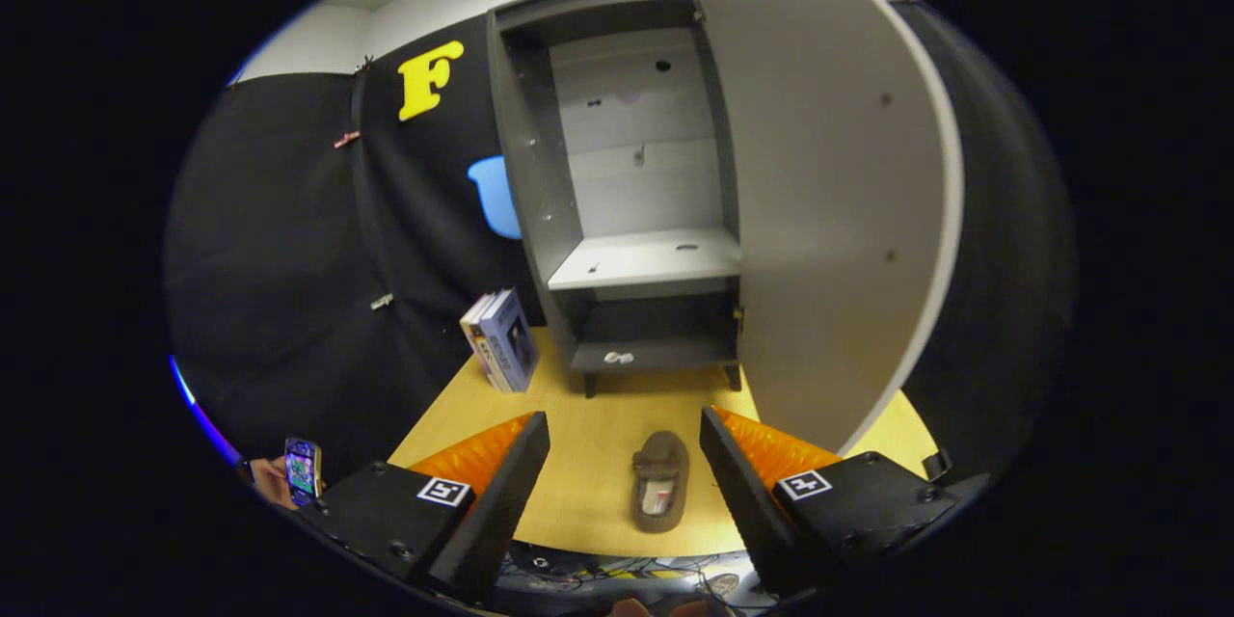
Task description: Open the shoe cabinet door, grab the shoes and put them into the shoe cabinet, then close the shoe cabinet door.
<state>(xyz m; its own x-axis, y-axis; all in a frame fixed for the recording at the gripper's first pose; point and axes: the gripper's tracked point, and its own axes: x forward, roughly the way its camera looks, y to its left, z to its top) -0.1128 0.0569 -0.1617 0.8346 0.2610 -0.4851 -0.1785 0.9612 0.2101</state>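
the gripper [625,448] hung with its fingers spread wide and empty, likely lined up to take the brown slipper [660,481] lying between them on the wooden table [578,492]. beyond, the shoe cabinet [627,193] stood with its door [819,193] swung open, shelves bare.

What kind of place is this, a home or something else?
Probably a staged recording booth, not a real home: black cloth wall, a small shoe cabinet standing open on a wooden table, one shoe lying between the open gripper fingers.
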